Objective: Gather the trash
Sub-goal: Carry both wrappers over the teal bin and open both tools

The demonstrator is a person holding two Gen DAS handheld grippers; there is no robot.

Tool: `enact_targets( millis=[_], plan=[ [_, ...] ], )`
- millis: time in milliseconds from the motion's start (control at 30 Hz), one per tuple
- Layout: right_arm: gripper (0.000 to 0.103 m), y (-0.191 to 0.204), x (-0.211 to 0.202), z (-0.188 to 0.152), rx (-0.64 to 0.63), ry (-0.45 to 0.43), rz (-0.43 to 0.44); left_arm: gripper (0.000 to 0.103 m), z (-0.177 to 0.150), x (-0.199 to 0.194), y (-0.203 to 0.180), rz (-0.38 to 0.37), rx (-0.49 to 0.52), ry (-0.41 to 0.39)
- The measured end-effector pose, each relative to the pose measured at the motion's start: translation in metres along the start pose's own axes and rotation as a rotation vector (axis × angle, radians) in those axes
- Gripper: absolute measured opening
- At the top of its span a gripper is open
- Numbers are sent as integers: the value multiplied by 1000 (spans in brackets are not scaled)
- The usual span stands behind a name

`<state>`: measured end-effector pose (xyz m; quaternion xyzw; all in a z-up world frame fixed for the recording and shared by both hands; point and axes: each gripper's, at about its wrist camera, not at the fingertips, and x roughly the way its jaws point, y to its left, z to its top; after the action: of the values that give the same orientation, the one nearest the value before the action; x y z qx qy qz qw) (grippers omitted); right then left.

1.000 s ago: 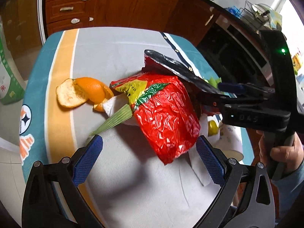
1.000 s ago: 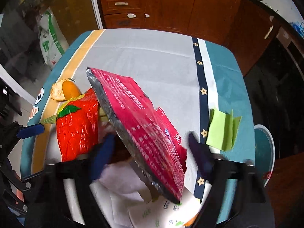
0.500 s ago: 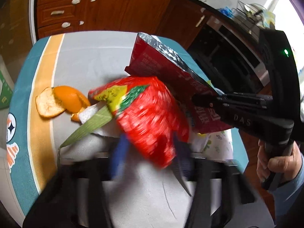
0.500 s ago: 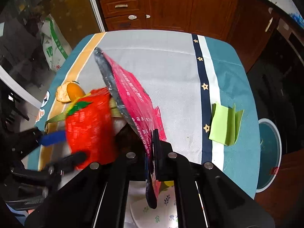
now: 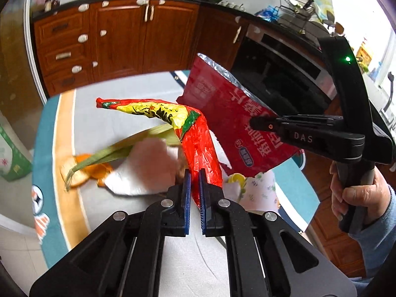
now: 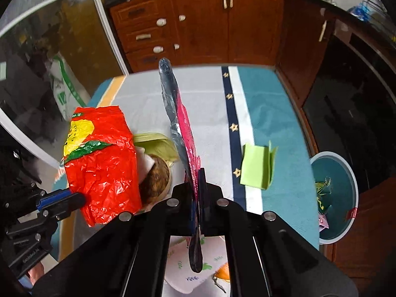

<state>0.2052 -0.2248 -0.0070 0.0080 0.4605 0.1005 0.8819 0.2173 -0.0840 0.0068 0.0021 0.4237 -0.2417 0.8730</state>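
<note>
Trash is partly gathered: in the left wrist view the left gripper pinches the red plastic bag above the table, while in the right wrist view the right gripper clamps the foil packet, the bin waiting, scraps seemingly left.

Black hand-held gripper with blue pads, silver screws; blue sleeve

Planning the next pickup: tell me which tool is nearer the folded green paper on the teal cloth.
Right. The right tool, shut on the dark red foil packet, is just beside the folded green paper; the left tool is farther across, clamping the red plastic bag.
</note>
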Motion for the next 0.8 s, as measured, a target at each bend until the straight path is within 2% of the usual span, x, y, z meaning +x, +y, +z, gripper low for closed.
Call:
enact_targets(
  millis=[200,467,600,800],
  plan=[
    [2,-19,-33,-2,38,-62,21,6,16,-16,-24,6,73,-20],
    [2,-64,-75,-15,105,-125,-6,7,37,-25,-82,-53,189,-38],
    [2,-95,-93,-27,140,-144,-43,7,44,-11,-122,-88,260,-4],
    [2,-156,-115,-56,208,-141,-112,7,57,36,-184,-180,318,91]
  ],
)
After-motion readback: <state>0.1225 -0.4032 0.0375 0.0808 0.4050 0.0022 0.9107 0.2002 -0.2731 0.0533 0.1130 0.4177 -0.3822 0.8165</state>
